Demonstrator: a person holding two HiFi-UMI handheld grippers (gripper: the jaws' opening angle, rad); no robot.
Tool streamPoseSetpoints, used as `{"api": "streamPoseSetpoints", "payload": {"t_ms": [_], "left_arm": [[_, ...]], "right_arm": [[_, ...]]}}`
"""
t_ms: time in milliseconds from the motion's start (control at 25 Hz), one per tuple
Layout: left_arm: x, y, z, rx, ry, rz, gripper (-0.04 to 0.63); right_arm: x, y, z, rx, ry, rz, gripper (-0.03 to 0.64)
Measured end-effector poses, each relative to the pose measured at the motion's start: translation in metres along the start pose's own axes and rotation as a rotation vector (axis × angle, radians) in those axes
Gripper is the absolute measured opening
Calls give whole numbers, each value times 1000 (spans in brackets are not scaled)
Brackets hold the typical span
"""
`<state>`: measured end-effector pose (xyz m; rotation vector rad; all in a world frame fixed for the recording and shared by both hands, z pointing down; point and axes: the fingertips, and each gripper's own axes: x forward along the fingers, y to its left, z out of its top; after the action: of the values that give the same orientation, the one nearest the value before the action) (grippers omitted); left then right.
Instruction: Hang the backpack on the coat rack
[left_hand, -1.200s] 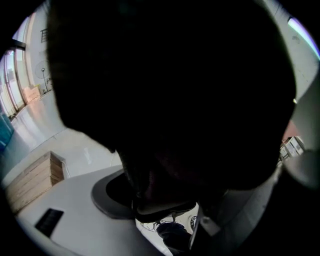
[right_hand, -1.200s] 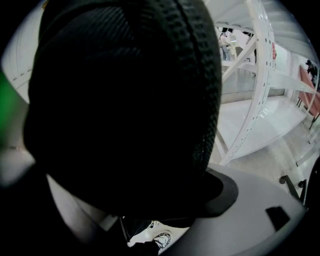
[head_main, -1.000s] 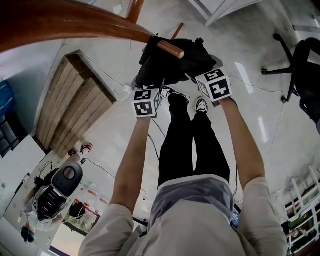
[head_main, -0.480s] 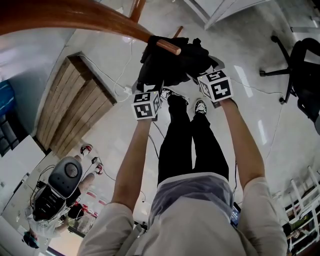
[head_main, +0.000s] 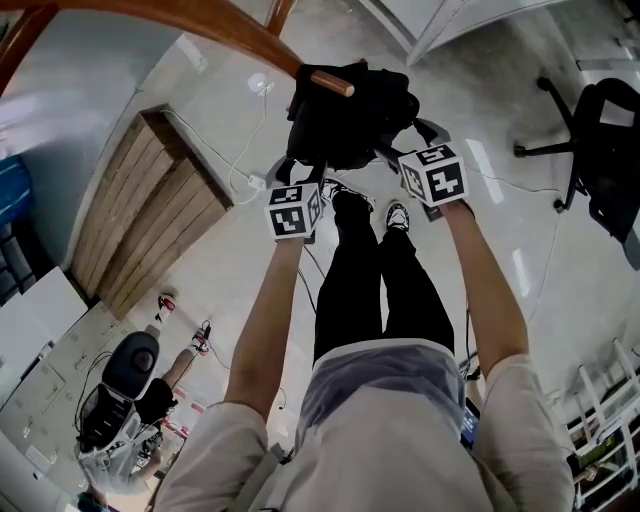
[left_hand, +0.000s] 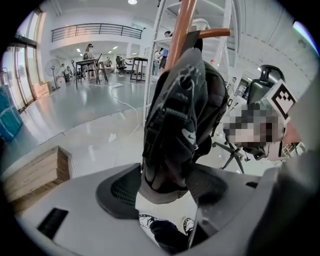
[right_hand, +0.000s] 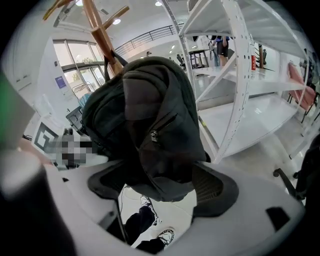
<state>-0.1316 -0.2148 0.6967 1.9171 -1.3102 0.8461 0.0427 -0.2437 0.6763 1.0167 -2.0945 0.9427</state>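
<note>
A black backpack (head_main: 350, 110) is held up against the wooden coat rack (head_main: 200, 20); the tip of one peg (head_main: 332, 82) pokes out across its top. My left gripper (head_main: 300, 165) grips its lower left side and my right gripper (head_main: 405, 140) its lower right. In the left gripper view the backpack (left_hand: 180, 110) fills the gap between the pads of the left gripper (left_hand: 167, 190), whose jaws have just been closing on it. The right gripper (right_hand: 160, 187) likewise clamps the bag's bottom (right_hand: 150, 115). Whether a strap is over the peg is hidden.
A wooden platform (head_main: 150, 210) lies on the floor at left. A black office chair (head_main: 600, 130) stands at right. White shelving (right_hand: 235, 75) rises beyond the bag. The person's legs (head_main: 370, 270) are under the backpack. Equipment (head_main: 125, 385) sits at lower left.
Both grippers have risen with the backpack. The bag has moved up and closer under the peg, whose tip now sits over its top.
</note>
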Motion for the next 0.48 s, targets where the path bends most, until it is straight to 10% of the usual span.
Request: {"api": "streamPoseSetpoints", "payload": {"t_ms": [480], "left_arm": [[-29,-36,-13,-28,15,-32,240]], "right_arm": [[-32,25,-20,-6,11,44,407]]}}
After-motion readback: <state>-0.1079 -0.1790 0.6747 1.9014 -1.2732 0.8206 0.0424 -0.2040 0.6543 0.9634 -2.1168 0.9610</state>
